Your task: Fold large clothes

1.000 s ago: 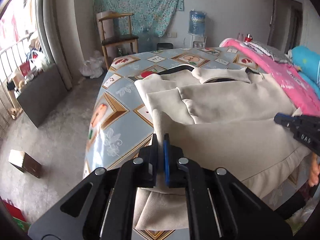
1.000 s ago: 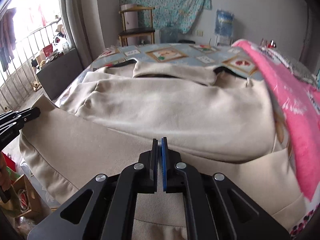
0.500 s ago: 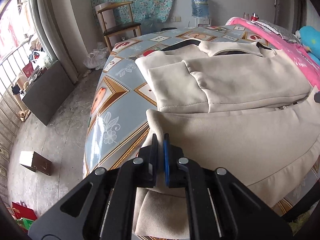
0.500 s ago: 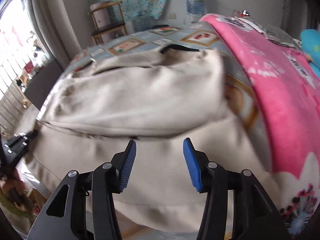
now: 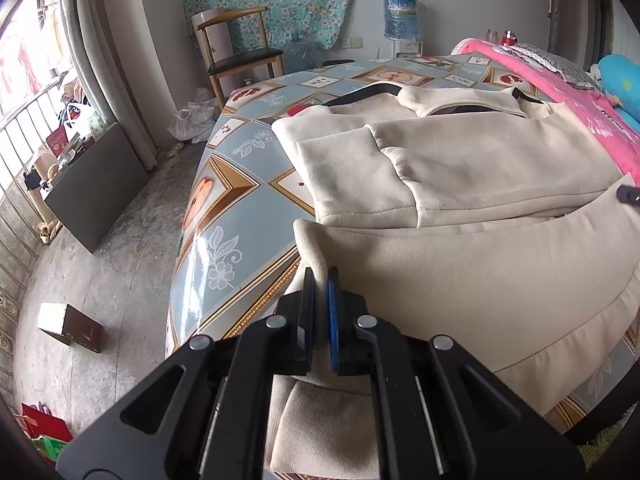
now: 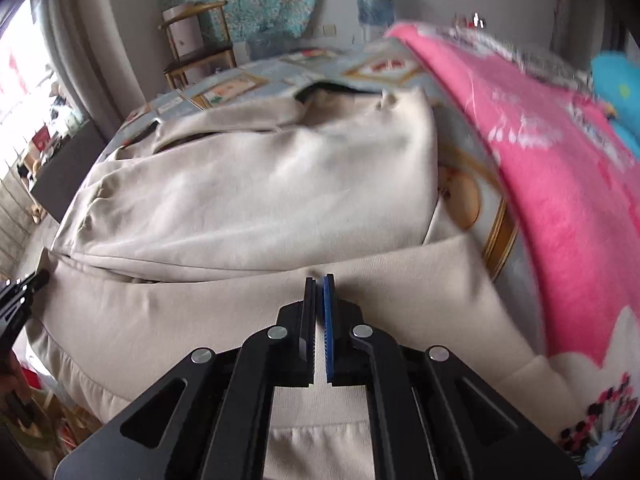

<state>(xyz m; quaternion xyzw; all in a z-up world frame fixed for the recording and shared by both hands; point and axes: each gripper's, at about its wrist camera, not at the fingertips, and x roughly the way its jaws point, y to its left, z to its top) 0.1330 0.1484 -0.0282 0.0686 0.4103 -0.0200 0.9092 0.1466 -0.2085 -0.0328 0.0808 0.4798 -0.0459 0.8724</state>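
Cream fleece jacket [image 5: 480,168] spread flat on patterned bed, sleeve folded inward, ribbed hem doubled upward

- I'm in a lived-in home bedroom: a bed [image 5: 248,196] with a patterned sheet and pink blanket [image 6: 560,184].
- Wooden chair [image 5: 240,52], water jug [image 5: 400,14], curtain [image 5: 116,80] along the walls.

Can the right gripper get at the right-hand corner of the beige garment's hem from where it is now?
Probably yes. The right gripper is shut over the beige fleece garment near that corner, with only cloth between them. The pink blanket lies beside the corner, not over it.
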